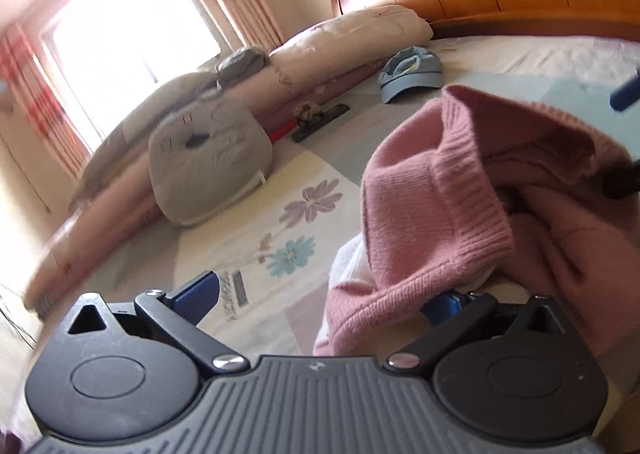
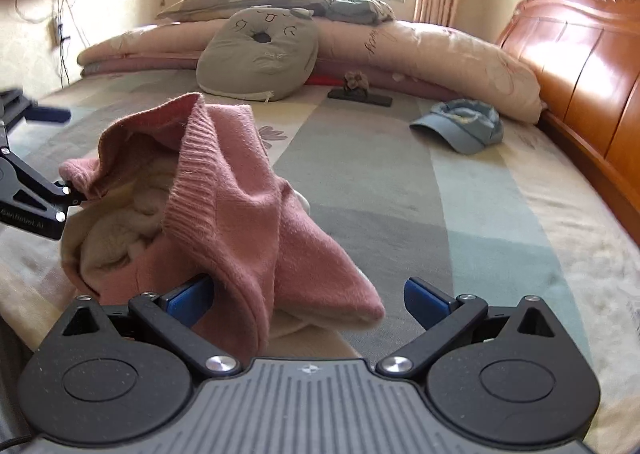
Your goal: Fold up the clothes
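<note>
Both hand-held grippers, left (image 1: 328, 294) and right (image 2: 308, 294), gape released around the crumpled pink knitted sweater (image 2: 224, 190). It sits heaped on the striped floral bed (image 2: 380, 190), probably awaiting a grip to spread it flat.

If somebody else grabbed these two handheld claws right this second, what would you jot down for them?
Left gripper: jaws wide open, pink sweater draped over its right finger.
Right gripper: open too, the sweater lying over its left finger.
The sweater sits bunched in a heap on the bed, cream lining showing.
Done: no neat fold visible.
Left: spread it flat, then fold. The blue cap lies apart, near the headboard.
</note>
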Demonstrator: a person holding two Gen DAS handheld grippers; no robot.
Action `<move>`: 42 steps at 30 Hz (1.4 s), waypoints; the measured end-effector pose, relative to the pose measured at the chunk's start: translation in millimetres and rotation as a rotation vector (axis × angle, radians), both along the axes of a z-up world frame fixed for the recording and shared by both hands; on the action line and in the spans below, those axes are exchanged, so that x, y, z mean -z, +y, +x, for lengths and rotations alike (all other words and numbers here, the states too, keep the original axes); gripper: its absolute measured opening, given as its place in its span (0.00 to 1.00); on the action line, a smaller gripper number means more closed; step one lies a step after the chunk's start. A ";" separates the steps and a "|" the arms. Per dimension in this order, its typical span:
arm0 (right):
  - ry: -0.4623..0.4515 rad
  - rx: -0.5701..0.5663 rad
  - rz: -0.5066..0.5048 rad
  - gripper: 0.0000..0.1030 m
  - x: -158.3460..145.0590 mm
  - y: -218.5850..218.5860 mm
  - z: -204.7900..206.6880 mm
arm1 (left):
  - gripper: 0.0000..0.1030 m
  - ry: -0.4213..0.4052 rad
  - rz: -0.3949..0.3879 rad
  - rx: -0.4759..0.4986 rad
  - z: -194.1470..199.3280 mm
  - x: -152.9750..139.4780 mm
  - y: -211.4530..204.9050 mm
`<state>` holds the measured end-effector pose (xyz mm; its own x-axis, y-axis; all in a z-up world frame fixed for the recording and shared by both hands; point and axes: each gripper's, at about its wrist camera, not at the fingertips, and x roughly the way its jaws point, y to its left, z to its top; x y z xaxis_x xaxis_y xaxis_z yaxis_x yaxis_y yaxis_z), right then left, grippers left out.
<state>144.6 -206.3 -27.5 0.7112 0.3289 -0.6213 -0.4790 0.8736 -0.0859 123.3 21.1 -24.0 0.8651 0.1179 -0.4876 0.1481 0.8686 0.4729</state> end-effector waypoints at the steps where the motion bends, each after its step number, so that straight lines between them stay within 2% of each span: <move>1: -0.003 0.003 -0.026 1.00 2.0 2.9 1.2 | 0.99 -0.001 -0.005 -0.006 2.4 -0.2 0.2; 4: -0.012 0.032 -0.080 1.00 6.2 6.0 3.7 | 0.99 0.005 -0.047 0.008 3.1 -1.5 2.0; 6: -0.011 0.039 -0.043 1.00 3.1 2.4 3.3 | 0.99 0.008 -0.057 0.043 0.4 -0.8 -0.4; 8: 0.002 0.010 0.024 1.00 -2.5 1.4 2.4 | 0.99 0.004 -0.027 0.094 -3.7 2.2 -9.0; 10: -0.002 -0.023 0.028 1.00 -5.7 10.0 1.6 | 0.99 -0.005 0.007 0.121 -6.6 4.9 -17.4; 14: -0.041 -0.081 -0.041 0.99 -3.6 32.0 -4.5 | 0.99 -0.014 0.025 0.108 -9.0 7.2 -18.8; 16: -0.048 -0.100 -0.028 0.96 -3.7 31.6 -9.5 | 0.99 -0.010 0.014 0.071 -8.8 7.9 -10.8; 18: -0.046 -0.121 -0.003 0.87 -3.9 29.0 -13.7 | 0.99 -0.004 0.002 0.044 -7.7 8.0 -3.1; 22: -0.013 -0.173 0.061 0.74 -3.5 23.4 -16.9 | 0.99 -0.006 -0.024 0.034 -10.9 6.6 1.1; 24: -0.004 -0.198 0.080 0.59 -4.0 25.6 -18.7 | 0.99 -0.014 -0.029 0.041 -14.4 6.0 -0.3; 28: -0.020 -0.213 0.048 0.43 -3.5 30.2 -18.7 | 0.97 -0.032 -0.035 0.061 -21.2 2.6 -1.1; 30: -0.013 -0.199 0.055 0.30 -4.8 25.1 -16.1 | 0.84 -0.046 -0.027 0.079 -25.7 0.0 -1.7; 31: -0.007 -0.190 0.061 0.30 -5.7 20.5 -14.8 | 0.80 -0.049 -0.023 0.090 -27.4 -0.9 -2.4; 33: 0.004 -0.169 0.064 0.30 -4.4 10.5 -13.5 | 0.60 -0.043 -0.013 0.111 -28.7 -0.9 -4.9; 34: 0.011 -0.156 0.066 0.30 -3.0 5.2 -12.7 | 0.57 -0.028 -0.006 0.119 -27.5 1.5 -6.9; 36: 0.035 -0.137 0.081 0.30 1.2 -3.7 -11.3 | 0.40 0.000 0.007 0.134 -25.0 6.1 -10.9; 38: 0.055 -0.127 0.099 0.30 4.6 -8.7 -9.9 | 0.27 0.018 0.017 0.135 -21.9 10.4 -15.0; 41: 0.065 -0.131 0.108 0.31 5.5 -7.3 -8.6 | 0.24 0.028 0.015 0.137 -19.7 12.6 -19.7; 42: 0.066 -0.136 0.110 0.35 5.5 -5.6 -7.1 | 0.24 0.026 0.012 0.140 -19.9 11.7 -20.6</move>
